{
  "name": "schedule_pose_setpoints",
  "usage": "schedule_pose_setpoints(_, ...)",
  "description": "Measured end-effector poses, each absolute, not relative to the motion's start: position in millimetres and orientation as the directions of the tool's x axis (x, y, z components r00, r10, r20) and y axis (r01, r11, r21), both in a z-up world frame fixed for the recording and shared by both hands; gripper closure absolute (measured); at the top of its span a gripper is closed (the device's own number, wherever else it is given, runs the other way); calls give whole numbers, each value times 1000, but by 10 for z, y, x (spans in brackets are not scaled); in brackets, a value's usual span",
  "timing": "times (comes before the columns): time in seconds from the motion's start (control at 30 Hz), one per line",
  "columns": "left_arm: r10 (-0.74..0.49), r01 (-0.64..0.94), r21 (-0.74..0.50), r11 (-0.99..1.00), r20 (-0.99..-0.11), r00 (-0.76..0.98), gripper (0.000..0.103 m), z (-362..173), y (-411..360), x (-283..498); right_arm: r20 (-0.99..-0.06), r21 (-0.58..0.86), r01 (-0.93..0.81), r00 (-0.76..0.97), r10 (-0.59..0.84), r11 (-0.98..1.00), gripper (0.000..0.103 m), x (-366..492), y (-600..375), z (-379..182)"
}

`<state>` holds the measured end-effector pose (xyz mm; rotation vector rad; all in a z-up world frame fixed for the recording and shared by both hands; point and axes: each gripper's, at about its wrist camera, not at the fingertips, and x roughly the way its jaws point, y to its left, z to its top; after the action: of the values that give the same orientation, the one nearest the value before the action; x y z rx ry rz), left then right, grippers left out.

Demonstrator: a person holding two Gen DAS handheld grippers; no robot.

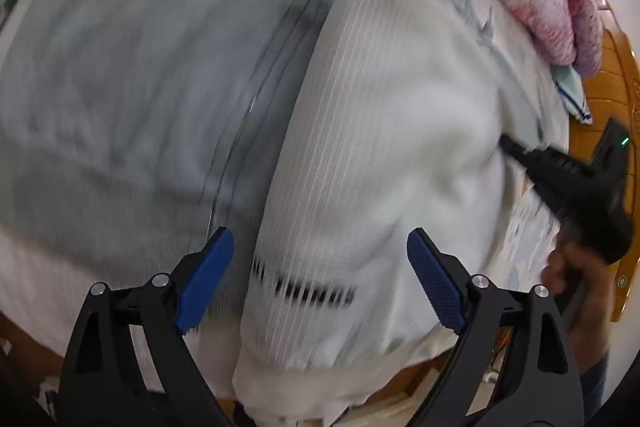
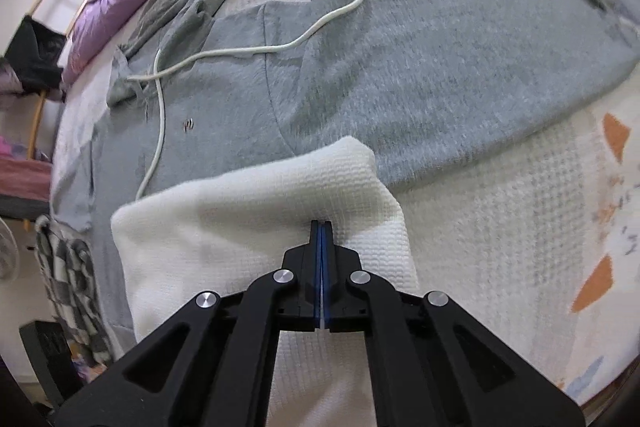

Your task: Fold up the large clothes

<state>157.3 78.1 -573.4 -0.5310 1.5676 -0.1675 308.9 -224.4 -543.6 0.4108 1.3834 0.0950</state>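
My right gripper (image 2: 321,227) pinched the white cloth (image 2: 248,223), which lay over the grey hoodie's (image 2: 420,67) hem at 6 o'clock on the bed (image 2: 520,187). My left gripper (image 1: 320,251) hung spread above the blurred cloth, seemingly touching nothing.

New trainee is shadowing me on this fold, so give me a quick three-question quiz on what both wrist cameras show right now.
1. True or false: the right gripper is shut on the white waffle-knit cloth.
2. Multiple choice: the left gripper has its jaws A) shut on cloth, B) open above the cloth, C) out of view.
3. Fill in: the white drawstring cord lies across the ___ fleece hoodie.

Key: 1 true; 2 B; 3 grey.
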Motion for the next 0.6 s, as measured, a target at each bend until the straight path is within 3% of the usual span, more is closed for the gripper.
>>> schedule_pose_setpoints(0.6, -447, -217, -432, 875, -894, -24, 15, -5841, 632, 1152, -950, 313, 217, 62, 307, 925, 100, 1755, -2046, -5478)
